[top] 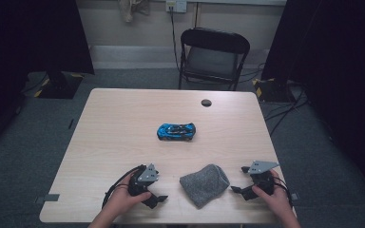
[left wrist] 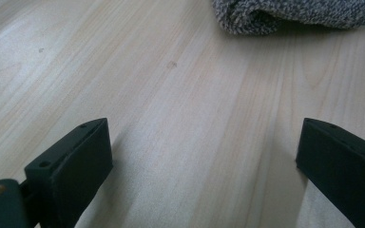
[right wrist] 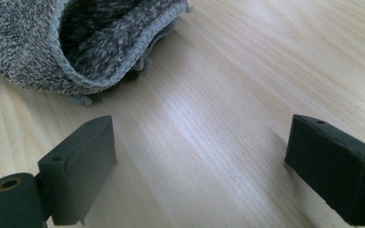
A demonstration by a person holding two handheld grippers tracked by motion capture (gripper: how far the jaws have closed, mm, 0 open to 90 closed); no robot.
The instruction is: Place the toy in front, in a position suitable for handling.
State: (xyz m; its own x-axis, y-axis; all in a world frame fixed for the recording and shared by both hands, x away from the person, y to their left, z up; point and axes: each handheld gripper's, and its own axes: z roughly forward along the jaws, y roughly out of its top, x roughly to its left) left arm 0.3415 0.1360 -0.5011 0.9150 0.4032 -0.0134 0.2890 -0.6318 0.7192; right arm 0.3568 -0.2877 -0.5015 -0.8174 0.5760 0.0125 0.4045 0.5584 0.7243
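The wooden table (top: 123,123) carries a grey fleece pouch (top: 204,184) between the left gripper (top: 158,200) and right gripper (top: 236,190), both with jaws apart and empty. A blue toy car (top: 176,130) sits beyond them. It looks like the opening step (nothing grasped yet); next, probably pinching the pouch's rim. No readable writing.

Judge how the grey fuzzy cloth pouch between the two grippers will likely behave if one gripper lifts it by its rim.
The grey pouch looks soft and slumped, so it would probably droop. Its fleecy pile likely resists slipping. It should neither roll nor break.
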